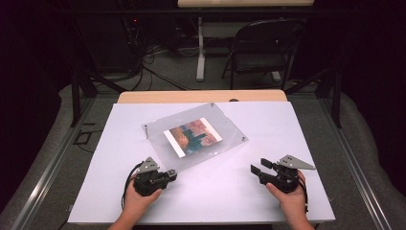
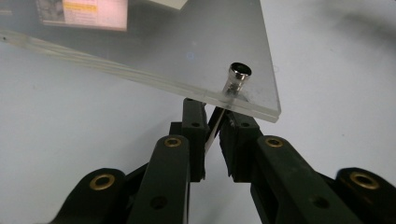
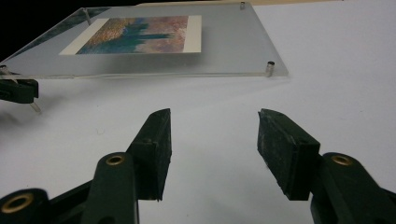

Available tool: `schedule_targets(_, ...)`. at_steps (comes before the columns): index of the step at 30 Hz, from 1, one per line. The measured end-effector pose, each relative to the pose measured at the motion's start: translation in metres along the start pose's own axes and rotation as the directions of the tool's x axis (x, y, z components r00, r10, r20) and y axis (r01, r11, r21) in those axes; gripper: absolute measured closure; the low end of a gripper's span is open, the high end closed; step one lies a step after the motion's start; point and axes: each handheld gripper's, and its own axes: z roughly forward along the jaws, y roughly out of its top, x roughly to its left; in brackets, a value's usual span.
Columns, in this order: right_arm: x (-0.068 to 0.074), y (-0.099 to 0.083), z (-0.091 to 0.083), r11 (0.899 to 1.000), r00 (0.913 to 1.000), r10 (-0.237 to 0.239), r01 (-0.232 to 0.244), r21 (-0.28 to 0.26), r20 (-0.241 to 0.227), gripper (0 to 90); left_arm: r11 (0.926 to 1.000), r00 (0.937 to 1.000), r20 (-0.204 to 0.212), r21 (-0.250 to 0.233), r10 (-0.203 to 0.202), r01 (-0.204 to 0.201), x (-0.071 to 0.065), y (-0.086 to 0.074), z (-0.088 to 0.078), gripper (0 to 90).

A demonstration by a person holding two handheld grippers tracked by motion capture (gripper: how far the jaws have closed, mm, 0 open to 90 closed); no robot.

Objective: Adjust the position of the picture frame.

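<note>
A clear acrylic picture frame (image 1: 225, 125) lies on the white table with a colourful print (image 1: 193, 136) sandwiched in it and a metal standoff at each corner. My left gripper (image 1: 172, 175) is at the frame's near corner. In the left gripper view its jaws (image 2: 217, 117) are shut on the thin metal pin (image 2: 211, 137) that hangs below the corner's silver cap (image 2: 238, 74). My right gripper (image 1: 258, 166) rests on the table to the right of the frame; its jaws (image 3: 215, 116) stand open with bare table between them. The frame (image 3: 224, 42) lies ahead of it.
The white board (image 1: 215, 201) covers a wooden table (image 1: 201, 97). A folding chair (image 1: 263, 48) and a table leg (image 1: 200, 48) stand beyond the far edge. The left gripper (image 3: 18, 89) also shows at the left edge of the right gripper view.
</note>
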Motion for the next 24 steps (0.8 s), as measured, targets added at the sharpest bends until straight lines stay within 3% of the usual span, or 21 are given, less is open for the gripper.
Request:
schedule_targets(5,-0.001,0.000,-0.001,1.000,1.0000,0.008,-0.008,-0.008,0.004,44.5,0.9993,0.9980,0.053,-0.009,0.035,-0.035,-0.018,0.010,0.008,82.0)
schedule_targets(8,-0.001,0.000,-0.001,1.000,0.9999,0.013,-0.013,-0.005,0.004,44.3,0.9993,0.9968,0.072,-0.014,0.035,-0.034,-0.024,0.013,0.013,82.3)
schedule_targets(16,-0.003,0.000,-0.002,1.000,0.9998,0.021,-0.021,-0.011,0.003,44.3,0.9980,0.9870,0.147,-0.011,0.064,-0.063,-0.054,0.027,0.041,82.8)
schedule_targets(20,-0.004,0.000,-0.002,1.000,0.9997,0.026,-0.025,-0.015,0.003,44.2,0.9972,0.9821,0.173,-0.005,0.074,-0.074,-0.071,0.032,0.060,82.8)
schedule_targets(24,-0.004,0.000,-0.003,0.999,0.9995,0.032,-0.032,-0.011,0.003,44.2,0.9965,0.9805,0.178,0.000,0.082,-0.084,-0.077,0.033,0.068,82.7)
